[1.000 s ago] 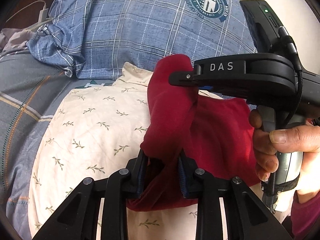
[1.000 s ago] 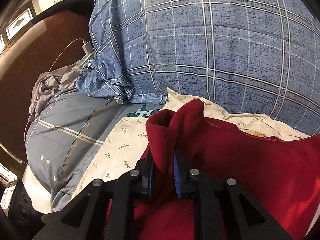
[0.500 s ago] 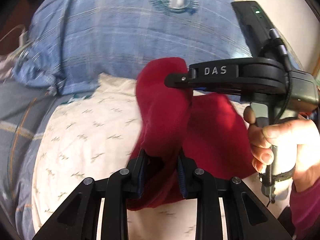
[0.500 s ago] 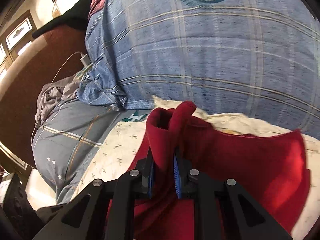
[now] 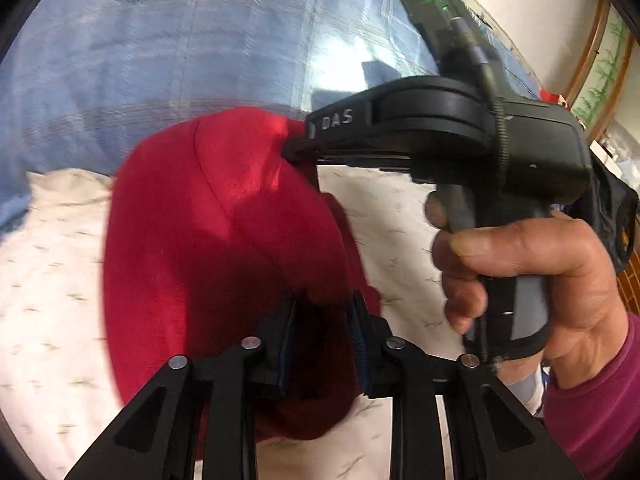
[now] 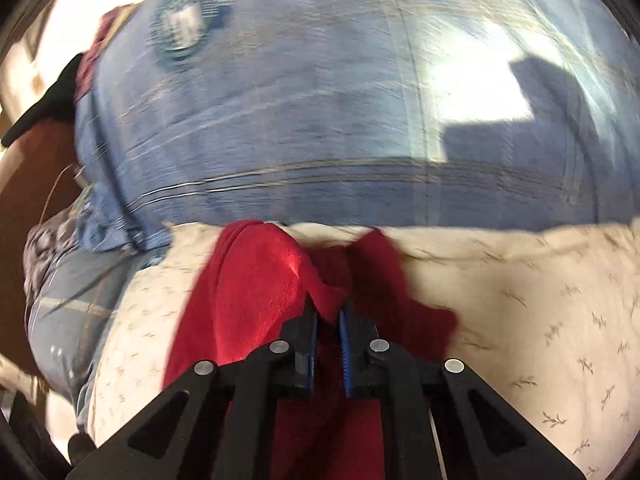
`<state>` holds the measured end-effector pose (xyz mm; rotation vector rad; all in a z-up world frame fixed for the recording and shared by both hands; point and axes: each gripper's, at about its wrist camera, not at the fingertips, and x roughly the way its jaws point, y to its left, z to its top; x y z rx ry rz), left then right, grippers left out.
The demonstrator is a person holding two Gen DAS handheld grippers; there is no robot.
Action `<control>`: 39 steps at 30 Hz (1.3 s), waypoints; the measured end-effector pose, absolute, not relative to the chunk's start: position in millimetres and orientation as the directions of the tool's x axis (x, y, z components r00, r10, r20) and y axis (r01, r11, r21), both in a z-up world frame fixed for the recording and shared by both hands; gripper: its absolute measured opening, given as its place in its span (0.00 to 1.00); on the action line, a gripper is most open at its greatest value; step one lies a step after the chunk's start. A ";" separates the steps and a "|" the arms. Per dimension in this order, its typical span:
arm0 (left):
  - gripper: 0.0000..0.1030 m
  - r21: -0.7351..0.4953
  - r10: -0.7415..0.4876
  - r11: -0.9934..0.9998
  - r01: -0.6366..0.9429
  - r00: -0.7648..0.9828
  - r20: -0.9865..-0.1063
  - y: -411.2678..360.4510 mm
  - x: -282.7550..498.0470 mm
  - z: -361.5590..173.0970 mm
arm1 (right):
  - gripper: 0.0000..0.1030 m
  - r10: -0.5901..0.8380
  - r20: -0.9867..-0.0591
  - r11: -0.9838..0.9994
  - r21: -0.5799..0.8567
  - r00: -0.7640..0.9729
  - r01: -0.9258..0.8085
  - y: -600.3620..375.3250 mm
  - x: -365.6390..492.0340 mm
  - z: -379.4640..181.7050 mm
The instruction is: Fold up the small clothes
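Observation:
A small red fleece garment (image 5: 208, 240) hangs bunched above a cream leaf-print pillow (image 5: 48, 280). My left gripper (image 5: 320, 312) is shut on its lower edge. My right gripper (image 6: 329, 316) is shut on another fold of the red garment (image 6: 256, 288). In the left wrist view the right gripper's tips (image 5: 294, 148) pinch the garment's top, and a hand (image 5: 520, 272) holds its grip. Both views are blurred by motion.
A large blue plaid duvet (image 6: 320, 120) with a round emblem rises behind the cream pillow (image 6: 540, 320). A grey plaid sheet (image 6: 72, 300) lies to the left. A wall and a framed picture (image 5: 600, 60) show at the upper right.
Both grippers have swung to the right with the red garment. The garment has folded over and now covers less of the pillow, whose right side is bare. Both grips have held.

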<state>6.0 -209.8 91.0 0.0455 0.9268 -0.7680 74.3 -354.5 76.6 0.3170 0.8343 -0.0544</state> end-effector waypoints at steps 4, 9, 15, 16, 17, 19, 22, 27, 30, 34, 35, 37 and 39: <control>0.22 -0.325 -0.584 0.737 0.592 0.317 -0.747 -219.4 10.7 76.7 | 0.09 0.079 -0.762 0.935 0.280 0.642 0.218 -367.7 73.8 47.6; 0.58 -0.344 -0.619 0.689 0.638 0.271 -0.737 -185.0 5.2 99.1 | 0.34 0.147 -0.709 0.883 0.408 0.690 0.231 -375.4 42.6 61.4; 0.66 -0.179 -0.542 0.761 0.623 0.460 -0.703 -116.0 -15.0 132.1 | 0.73 0.237 -0.664 0.888 0.444 0.709 0.119 -345.0 -12.0 72.8; 0.66 -0.166 -0.523 0.776 0.608 0.475 -0.708 -110.3 -16.2 130.5 | 0.73 0.242 -0.685 0.892 0.436 0.687 0.120 -337.5 -14.5 65.5; 0.66 -0.160 -0.502 0.794 0.587 0.482 -0.718 -104.6 -14.4 126.2 | 0.73 0.245 -0.698 0.893 0.432 0.672 0.123 -332.9 -14.6 59.4; 0.65 -0.176 -0.479 0.815 0.552 0.472 -0.740 -102.2 -19.0 119.0 | 0.72 0.244 -0.728 0.896 0.423 0.640 0.139 -323.5 -9.8 41.6; 0.64 -0.190 -0.466 0.830 0.524 0.465 -0.753 -108.4 -16.9 111.4 | 0.21 0.209 -0.737 0.913 0.382 0.643 0.141 -310.3 3.9 27.1; 0.66 -0.175 -0.467 0.829 0.532 0.483 -0.741 -107.4 -24.8 117.2 | 0.16 0.088 -0.712 0.964 0.236 0.696 0.120 -301.3 -17.6 56.3; 0.66 -0.161 -0.453 0.834 0.528 0.487 -0.747 -116.8 -20.5 111.3 | 0.17 0.032 -0.733 0.967 0.195 0.679 0.165 -314.9 -24.4 54.8; 0.65 -0.129 -0.413 0.840 0.527 0.468 -0.782 -137.9 -16.2 93.4 | 0.29 0.046 -0.760 0.968 0.195 0.649 0.160 -321.0 -23.7 34.9; 0.64 -0.118 -0.401 0.844 0.524 0.469 -0.787 -139.8 -17.1 91.4 | 0.37 0.042 -0.752 0.963 0.205 0.658 0.173 -325.5 -29.2 39.8; 0.64 -0.115 -0.402 0.847 0.520 0.483 -0.778 -140.2 -8.5 89.5 | 0.41 -0.018 -0.704 0.957 0.194 0.710 0.217 -333.8 -43.2 60.9; 0.64 -0.101 -0.386 0.858 0.503 0.504 -0.773 -142.8 -0.2 86.3 | 0.40 -0.029 -0.663 0.956 0.199 0.748 0.214 -336.2 -47.7 76.2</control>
